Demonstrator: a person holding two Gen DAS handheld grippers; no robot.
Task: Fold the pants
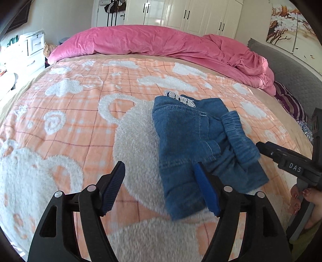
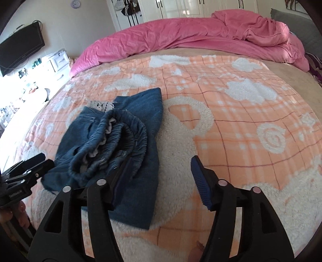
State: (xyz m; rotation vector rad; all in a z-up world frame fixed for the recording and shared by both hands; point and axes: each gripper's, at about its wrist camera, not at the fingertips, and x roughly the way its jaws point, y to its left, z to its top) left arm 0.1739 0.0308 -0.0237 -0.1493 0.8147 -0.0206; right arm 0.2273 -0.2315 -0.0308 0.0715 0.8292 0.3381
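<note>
Evidently the fold looks finished: the denim pants (image 1: 193,141) lie bundled on the peach fleece blanket (image 1: 80,121), elastic waistband on top. The left gripper (image 1: 161,181) and right gripper (image 2: 161,171) both have fingers spread, pinching nothing, probably so the bundle stays undisturbed. Beyond, a pink duvet (image 1: 151,40) lies heaped below white wardrobes (image 1: 187,14).

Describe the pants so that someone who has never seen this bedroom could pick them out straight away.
Start at the bed, spread with an orange checked blanket bearing fluffy white shapes, a pink duvet bunched along its far edge. On the blanket's near part lies a small folded bundle, the pants. They are the only blue denim there, with a gathered elastic waistband and white lace trim at one end.
</note>
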